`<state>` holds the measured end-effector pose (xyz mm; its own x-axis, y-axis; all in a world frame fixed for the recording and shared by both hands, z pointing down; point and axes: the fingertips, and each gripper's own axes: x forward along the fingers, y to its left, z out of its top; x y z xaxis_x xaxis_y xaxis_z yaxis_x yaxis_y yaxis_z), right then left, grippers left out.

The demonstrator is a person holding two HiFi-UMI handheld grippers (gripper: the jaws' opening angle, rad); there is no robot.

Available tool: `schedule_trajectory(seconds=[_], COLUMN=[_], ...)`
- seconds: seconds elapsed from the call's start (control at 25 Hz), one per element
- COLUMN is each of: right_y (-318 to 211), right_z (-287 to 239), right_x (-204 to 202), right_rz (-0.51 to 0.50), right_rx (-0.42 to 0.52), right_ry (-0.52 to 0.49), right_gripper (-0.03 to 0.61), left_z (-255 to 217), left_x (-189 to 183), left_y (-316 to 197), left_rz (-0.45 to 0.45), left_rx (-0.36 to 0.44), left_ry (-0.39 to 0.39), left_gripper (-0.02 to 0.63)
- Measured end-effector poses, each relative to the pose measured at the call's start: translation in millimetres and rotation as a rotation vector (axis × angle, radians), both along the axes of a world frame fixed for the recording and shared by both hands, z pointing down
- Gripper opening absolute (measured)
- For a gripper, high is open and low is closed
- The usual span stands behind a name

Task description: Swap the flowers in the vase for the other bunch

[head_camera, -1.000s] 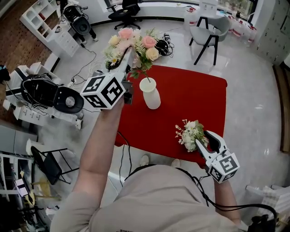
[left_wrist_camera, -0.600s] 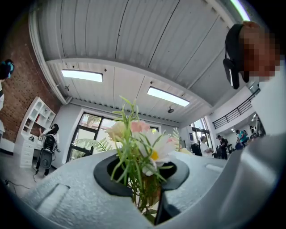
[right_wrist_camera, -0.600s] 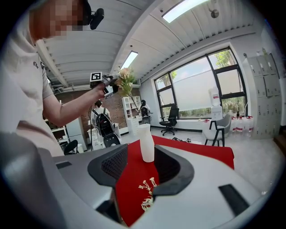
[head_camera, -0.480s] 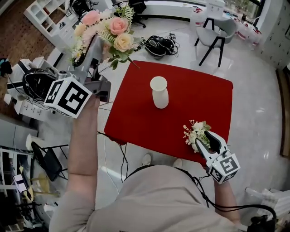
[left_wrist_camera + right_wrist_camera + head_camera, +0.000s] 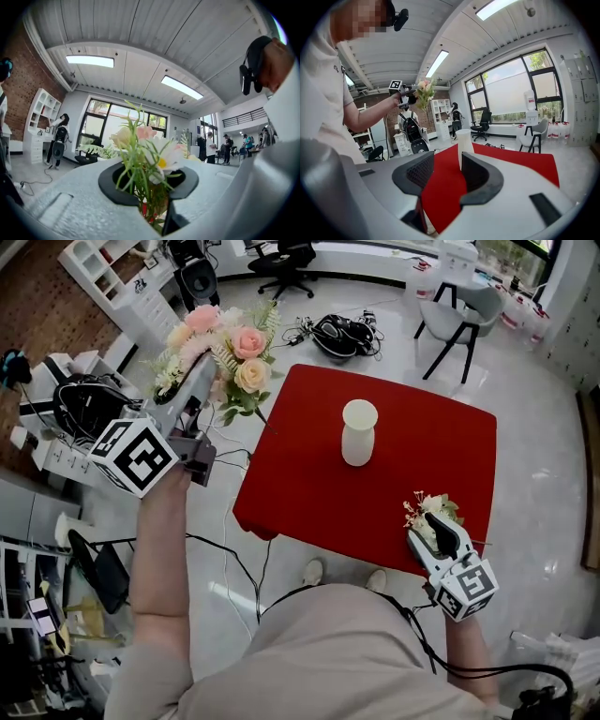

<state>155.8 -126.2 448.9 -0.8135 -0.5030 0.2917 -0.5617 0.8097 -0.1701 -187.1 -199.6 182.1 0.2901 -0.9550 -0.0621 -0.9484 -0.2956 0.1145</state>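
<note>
My left gripper (image 5: pixel 206 373) is shut on the stems of a pink and peach bouquet (image 5: pixel 232 338) and holds it up beyond the red table's (image 5: pixel 300 493) left edge. The left gripper view shows that bouquet (image 5: pixel 145 147) standing between the jaws of the left gripper (image 5: pixel 151 190). An empty white vase (image 5: pixel 359 432) stands upright on the table. A small white bunch (image 5: pixel 424 510) lies by the table's front right edge. My right gripper (image 5: pixel 434 523) hovers over it, jaws apart with nothing between them. Past the right gripper (image 5: pixel 447 171) I see the vase (image 5: pixel 465 143).
A grey chair (image 5: pixel 459 310) stands behind the table and a black office chair (image 5: pixel 286 254) farther back. White shelves (image 5: pixel 122 282), black gear (image 5: pixel 80 409) and cables (image 5: pixel 342 334) lie on the floor to the left and behind.
The left gripper carried the pink bouquet from just above the vase mouth leftward, past the table's edge. The right gripper shifted left, over more of the white bunch.
</note>
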Motion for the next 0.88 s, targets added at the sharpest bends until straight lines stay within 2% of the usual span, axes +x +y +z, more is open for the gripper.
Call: schedule_trajectory(seconds=[0.28, 0.52, 0.88], right_y=[16, 30, 51], right_z=[2, 6, 11], right_x=[-27, -38, -32], right_rz=[0.025, 0.072, 0.198], right_rx=[-0.013, -0.020, -0.031], right_ry=[0.016, 0.025, 0.045], right_gripper=[0.190, 0.190, 0.190], left_z=[94, 195, 307], left_x=[-28, -32, -22], left_y=[-6, -20, -57], left_rz=[0.030, 0.062, 0.085], left_rx=[-0.273, -0.492, -0.695], left_ry=[0.045, 0.077, 0.079], left_gripper=[0.110, 0.110, 0.110])
